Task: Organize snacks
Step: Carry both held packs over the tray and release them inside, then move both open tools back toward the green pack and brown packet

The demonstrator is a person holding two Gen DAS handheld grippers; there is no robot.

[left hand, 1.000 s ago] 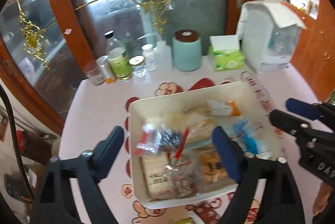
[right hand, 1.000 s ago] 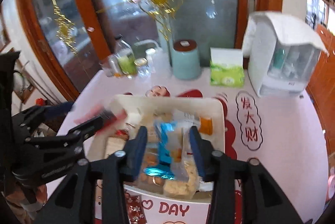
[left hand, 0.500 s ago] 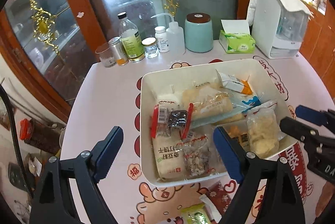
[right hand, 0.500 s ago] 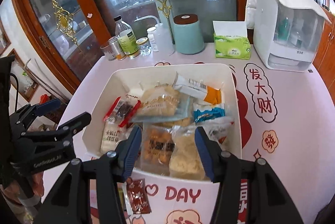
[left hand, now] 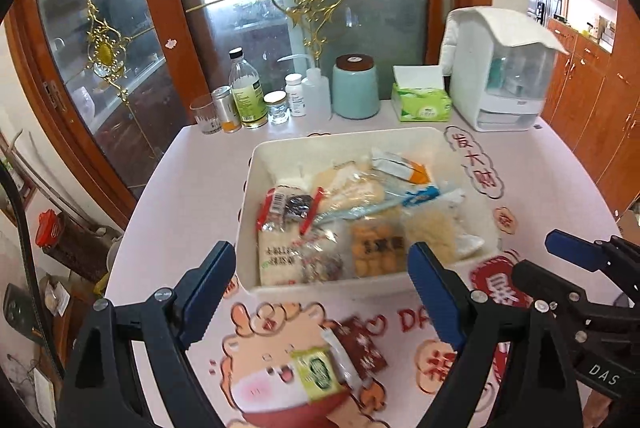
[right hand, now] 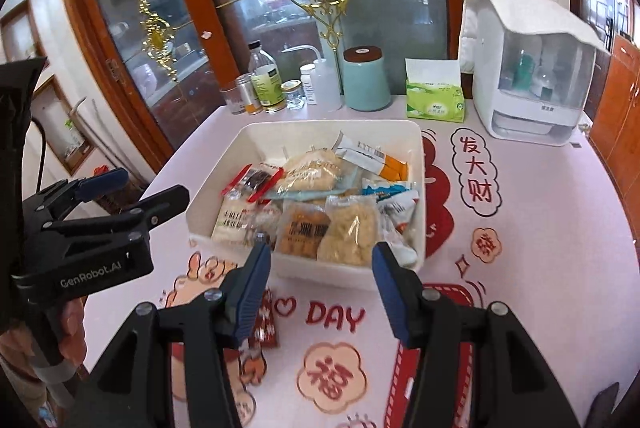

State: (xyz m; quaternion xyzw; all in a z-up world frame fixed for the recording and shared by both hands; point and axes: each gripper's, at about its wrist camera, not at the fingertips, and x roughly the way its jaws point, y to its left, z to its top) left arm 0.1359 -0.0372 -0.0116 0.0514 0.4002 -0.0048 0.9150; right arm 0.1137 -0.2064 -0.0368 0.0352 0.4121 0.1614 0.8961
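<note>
Bin [left hand: 436, 138]: white, on the pink tabletop [left hand: 192, 196], packed with wrapped snacks [left hand: 360, 224].
Loose packets: a green one [left hand: 316, 374] and a dark red one [left hand: 362, 346] lie on the tabletop just in front of the bin's near wall — the red one [right hand: 266, 324] also shows in the right wrist view, beside the right gripper's left finger.
Left gripper [left hand: 320, 288]: fingers wide apart, nothing between them; they hang in front of the bin's near wall, with both loose packets below and between them.
Right gripper [right hand: 322, 288]: fingers moderately apart, having just opened further, nothing gripped; the tips sit in front of the bin's near wall — the snacks lie beyond them.
Back row: bottles and jars [right hand: 266, 84], a teal canister [right hand: 366, 78], a tissue box [right hand: 434, 98], a white dispenser [right hand: 532, 76] along the tabletop's far edge, well apart from the fingers.
</note>
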